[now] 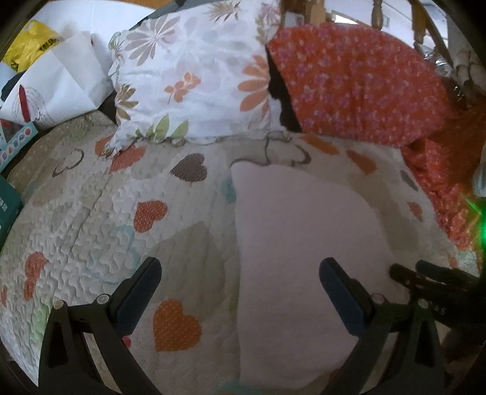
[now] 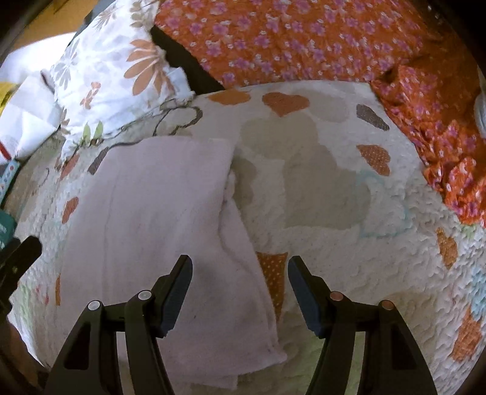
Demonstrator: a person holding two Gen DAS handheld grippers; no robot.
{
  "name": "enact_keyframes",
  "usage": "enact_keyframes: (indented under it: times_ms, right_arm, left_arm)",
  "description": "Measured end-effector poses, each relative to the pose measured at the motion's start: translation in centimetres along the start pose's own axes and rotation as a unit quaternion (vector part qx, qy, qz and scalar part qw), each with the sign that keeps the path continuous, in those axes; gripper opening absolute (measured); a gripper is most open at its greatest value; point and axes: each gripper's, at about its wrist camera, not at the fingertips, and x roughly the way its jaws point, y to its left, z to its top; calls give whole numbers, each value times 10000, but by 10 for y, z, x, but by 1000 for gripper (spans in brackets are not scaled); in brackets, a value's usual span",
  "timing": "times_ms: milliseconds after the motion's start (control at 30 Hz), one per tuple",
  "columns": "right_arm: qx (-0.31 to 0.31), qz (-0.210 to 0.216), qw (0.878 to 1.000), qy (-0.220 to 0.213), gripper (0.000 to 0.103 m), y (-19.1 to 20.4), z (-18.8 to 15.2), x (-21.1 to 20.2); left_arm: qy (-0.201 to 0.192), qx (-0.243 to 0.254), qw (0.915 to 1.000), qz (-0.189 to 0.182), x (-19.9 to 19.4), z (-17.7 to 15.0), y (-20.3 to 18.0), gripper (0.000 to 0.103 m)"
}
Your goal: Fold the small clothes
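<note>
While both claws gape empty | pink cloth [image 2: 152, 212] on quilt [image 2: 349, 243] | writing unreadable

Both the left gripper [image 1: 240, 273] and right gripper [image 2: 240, 270] hover with fingers spread wide, holding nothing.

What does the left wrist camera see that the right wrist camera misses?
Only the left view shows the crumpled yellow plastic bag and wooden bedposts. Only the right view shows the pale pink folded cloth's layered right edge. Both show that cloth, the heart-patterned quilt, white floral pillow, orange flowered pillow, and both open tools.
</note>
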Motion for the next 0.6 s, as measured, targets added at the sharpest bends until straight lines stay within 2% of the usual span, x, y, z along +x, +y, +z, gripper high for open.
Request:
enact_keyframes:
  times_ms: [200,600]
  right_arm:
    - [-285,-172,9994,-104,70,10,-5,-3]
    - [-514,-372,9979,-111,70,18,-9,0]
  left_arm:
    - [164,-32,9998,146,7,-4,3,103]
    - [470,44,9989,19,17,-14,1,103]
